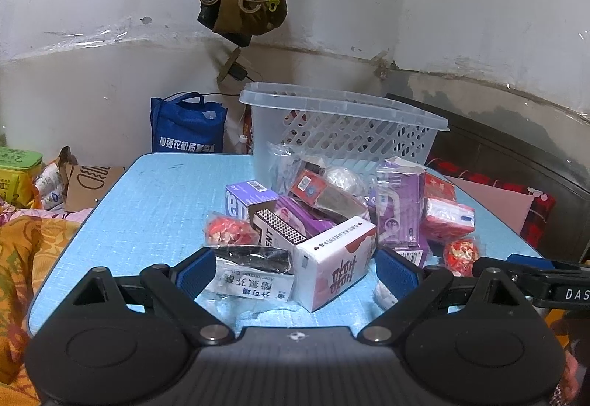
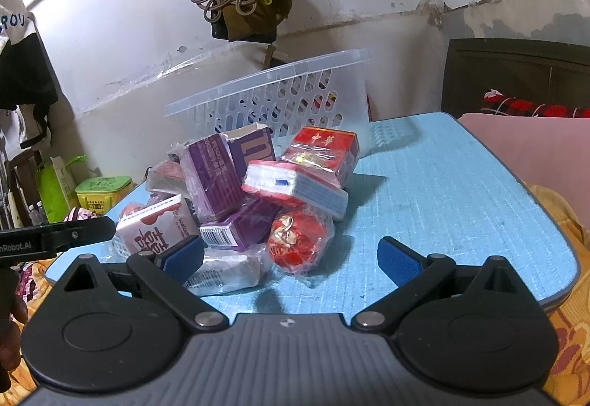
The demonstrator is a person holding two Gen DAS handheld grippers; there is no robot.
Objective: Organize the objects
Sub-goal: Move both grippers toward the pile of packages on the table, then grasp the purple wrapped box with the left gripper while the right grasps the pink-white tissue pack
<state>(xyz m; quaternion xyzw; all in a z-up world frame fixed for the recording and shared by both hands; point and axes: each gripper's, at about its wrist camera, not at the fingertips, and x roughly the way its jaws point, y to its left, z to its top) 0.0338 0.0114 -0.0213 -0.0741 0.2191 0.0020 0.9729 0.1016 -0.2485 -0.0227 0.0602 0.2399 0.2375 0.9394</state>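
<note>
The left gripper (image 1: 295, 271) has its 2 fingers (image 1: 195, 275) spread wide at the near side of the pile, around a white medicine box (image 1: 250, 286) and a pink-and-white carton (image 1: 337, 264), gripping neither. The right gripper (image 2: 291, 258) is likewise spread wide; its left finger (image 2: 182, 256) sits against a wrapped white packet (image 2: 225, 273), with a red foil ball (image 2: 295, 240) just ahead. The clear perforated basket (image 2: 273, 100) stands behind the pile on the blue desk (image 2: 461, 207), whose right half and rounded near corner lie bare.
</note>
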